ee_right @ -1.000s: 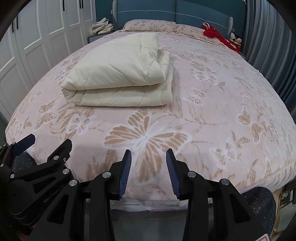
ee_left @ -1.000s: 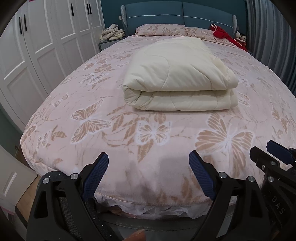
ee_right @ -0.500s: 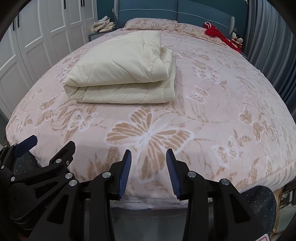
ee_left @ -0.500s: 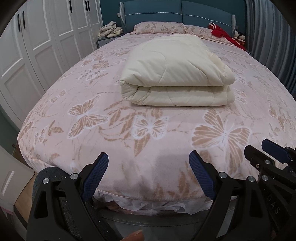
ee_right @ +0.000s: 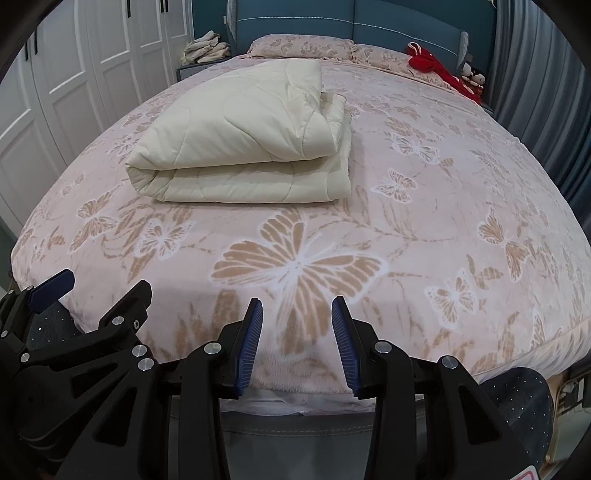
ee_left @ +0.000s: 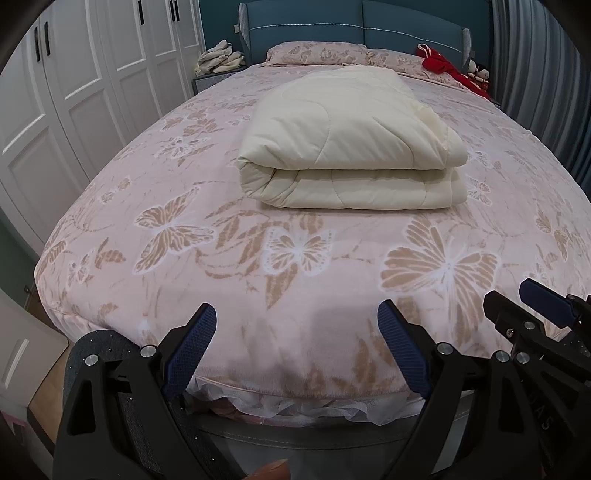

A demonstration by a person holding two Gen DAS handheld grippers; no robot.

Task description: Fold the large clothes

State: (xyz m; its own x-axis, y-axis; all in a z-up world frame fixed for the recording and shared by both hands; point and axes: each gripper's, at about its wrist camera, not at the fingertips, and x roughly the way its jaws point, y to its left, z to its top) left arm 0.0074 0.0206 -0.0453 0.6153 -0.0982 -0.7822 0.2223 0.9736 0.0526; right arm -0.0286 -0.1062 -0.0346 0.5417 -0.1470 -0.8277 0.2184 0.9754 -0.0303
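A cream quilted comforter (ee_left: 351, 147) lies folded into a thick rectangular bundle on the middle of the pink butterfly-print bed (ee_left: 184, 236); it also shows in the right wrist view (ee_right: 243, 136). My left gripper (ee_left: 297, 328) is wide open and empty at the foot edge of the bed, well short of the comforter. My right gripper (ee_right: 297, 325) is partly open and empty, also at the foot edge. Each gripper shows at the edge of the other's view.
White wardrobe doors (ee_left: 74, 92) line the left wall. A blue headboard (ee_left: 351, 22) and pink pillows (ee_left: 317, 53) are at the far end. A red garment (ee_left: 443, 68) lies at the far right. Folded cloths (ee_left: 219, 61) sit on a nightstand. Grey curtains (ee_left: 546, 74) hang at right.
Both grippers have drawn back slightly from the bed, so the comforter looks a little farther away. The jaws have not changed.
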